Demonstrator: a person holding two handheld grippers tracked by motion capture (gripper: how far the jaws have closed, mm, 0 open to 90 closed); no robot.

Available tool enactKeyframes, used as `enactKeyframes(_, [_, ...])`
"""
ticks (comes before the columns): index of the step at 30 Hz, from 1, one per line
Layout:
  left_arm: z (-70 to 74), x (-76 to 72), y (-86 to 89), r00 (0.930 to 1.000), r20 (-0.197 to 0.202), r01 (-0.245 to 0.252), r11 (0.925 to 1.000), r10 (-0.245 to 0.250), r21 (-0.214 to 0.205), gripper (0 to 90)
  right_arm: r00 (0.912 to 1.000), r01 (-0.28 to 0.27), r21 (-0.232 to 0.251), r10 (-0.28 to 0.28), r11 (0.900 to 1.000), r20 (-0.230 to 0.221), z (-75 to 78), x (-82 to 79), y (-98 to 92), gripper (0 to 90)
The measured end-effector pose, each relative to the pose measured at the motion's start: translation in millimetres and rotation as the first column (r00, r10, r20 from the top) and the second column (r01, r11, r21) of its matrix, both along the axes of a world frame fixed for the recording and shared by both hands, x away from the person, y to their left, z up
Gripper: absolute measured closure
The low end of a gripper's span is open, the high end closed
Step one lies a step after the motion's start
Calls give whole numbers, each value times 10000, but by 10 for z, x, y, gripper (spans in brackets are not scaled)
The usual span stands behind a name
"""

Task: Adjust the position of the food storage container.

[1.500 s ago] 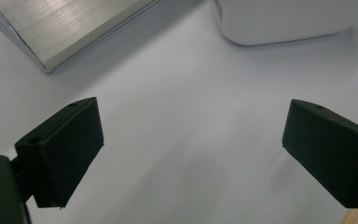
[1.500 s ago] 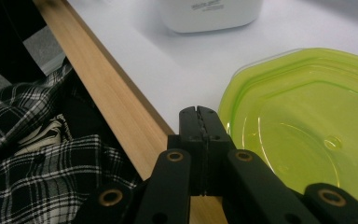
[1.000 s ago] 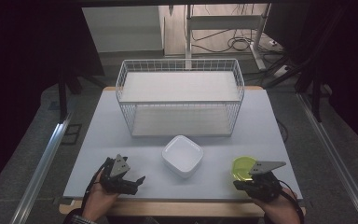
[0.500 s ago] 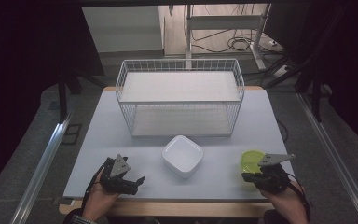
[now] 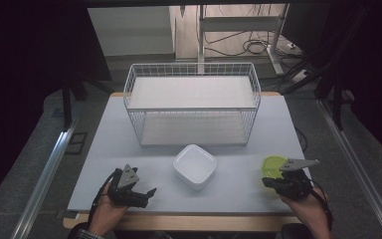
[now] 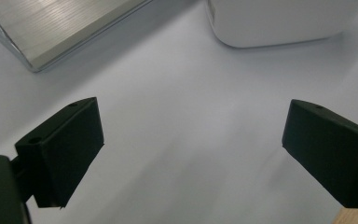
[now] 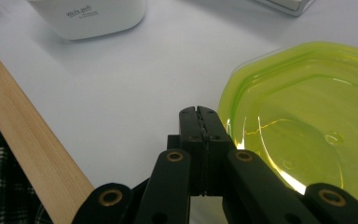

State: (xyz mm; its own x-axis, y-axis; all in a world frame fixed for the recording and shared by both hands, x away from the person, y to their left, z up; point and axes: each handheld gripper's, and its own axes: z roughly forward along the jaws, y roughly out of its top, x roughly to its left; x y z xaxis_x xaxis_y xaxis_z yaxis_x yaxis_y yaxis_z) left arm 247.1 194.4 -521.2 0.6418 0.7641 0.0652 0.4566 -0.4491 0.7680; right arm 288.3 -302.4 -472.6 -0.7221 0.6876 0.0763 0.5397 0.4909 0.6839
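A translucent yellow-green dish (image 5: 272, 166) lies on the white table top (image 5: 129, 149) at the front right. My right gripper (image 5: 269, 183) is shut just in front of it. In the right gripper view its jaws (image 7: 199, 112) meet with nothing between them, and the right one lies against the dish's rim (image 7: 307, 130). A white square bowl (image 5: 194, 166) sits at the front centre, also seen from the right gripper (image 7: 88, 16). My left gripper (image 5: 146, 195) rests at the front left, open and empty (image 6: 193, 109), facing the bowl (image 6: 279, 23).
A white wire basket (image 5: 191, 104) stands across the back half of the table. The table's wooden front edge (image 7: 23, 126) runs close to my right gripper. A flat brushed slab (image 6: 51, 28) lies ahead of the left gripper. Dark floor and metal rails flank the table.
My right gripper has moved right along the front of the table, and the green dish has shifted right and a little away with it. The left gripper and the bowl have stayed put.
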Motion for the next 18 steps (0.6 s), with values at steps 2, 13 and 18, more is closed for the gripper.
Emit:
enactKeyframes(2, [10, -1, 6, 10000, -10, -92, 9998, 92, -186, 49, 10000, -5, 104, 4, 9999, 55, -4, -14, 27, 897])
enactKeyframes(13, [86, 119, 31, 9987, 515, -25, 9987, 51, -501, 114, 9926, -238, 478, 180, 9986, 1197, 58, 5, 364, 898])
enactKeyframes(18, [92, 232, 145, 9986, 535, -8, 9956, 59, -939, 213, 9933, -137, 747, 50, 9971, 1158, 50, 40, 390, 898])
